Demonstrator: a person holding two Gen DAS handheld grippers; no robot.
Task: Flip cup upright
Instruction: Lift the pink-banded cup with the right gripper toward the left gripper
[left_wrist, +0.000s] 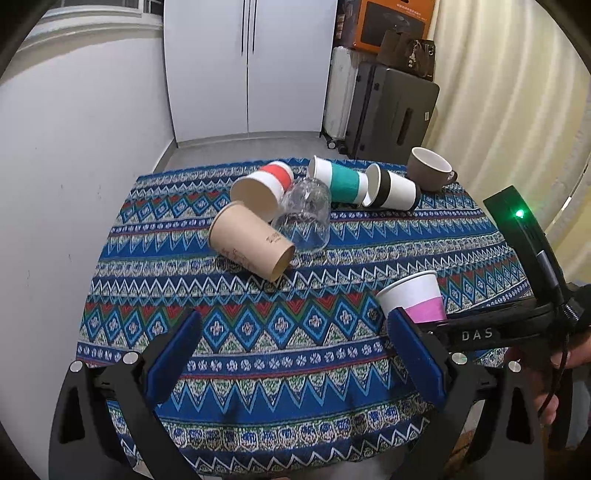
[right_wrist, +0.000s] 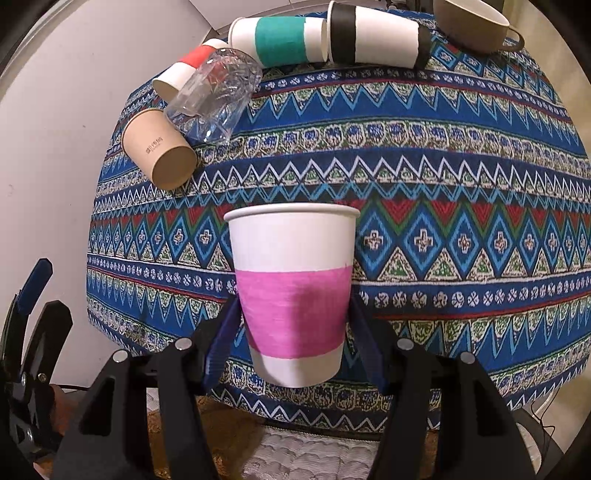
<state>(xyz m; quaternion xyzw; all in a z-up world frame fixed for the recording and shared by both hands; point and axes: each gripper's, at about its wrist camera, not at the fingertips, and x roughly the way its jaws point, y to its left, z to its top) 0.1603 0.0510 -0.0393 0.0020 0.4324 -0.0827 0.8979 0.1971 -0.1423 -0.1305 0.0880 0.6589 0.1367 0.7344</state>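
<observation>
The right gripper (right_wrist: 293, 321) is clamping its two blue pads against the pink band of the pink-banded paper cup (right_wrist: 291, 291), which is sitting mouth-up between them; whether its base is touching the patterned tablecloth (right_wrist: 461, 206) or hanging just above it cannot be determined. The left gripper (left_wrist: 295, 350) is standing wide open and holding nothing, to the left of this cup. Risk: the thin paper wall is likely deforming under pad pressure, and an excessive squeeze could be crushing it; a release while the base is off the cloth or tilted would probably be tipping the cup back onto its side. The cup is also standing near the cloth's front edge, so a nudge on withdrawal could be pushing it off. Beyond the cup, well apart from it, other cups are lying on their sides: a brown kraft cup (right_wrist: 159, 155), a clear plastic cup (right_wrist: 214, 99) touching it, a red-banded cup (right_wrist: 184, 68), a teal-banded cup (right_wrist: 277, 40) and a black-banded cup (right_wrist: 376, 37). A grey ceramic mug (right_wrist: 476, 26) is tilting at the far right. None is obstructing the held cup.
</observation>
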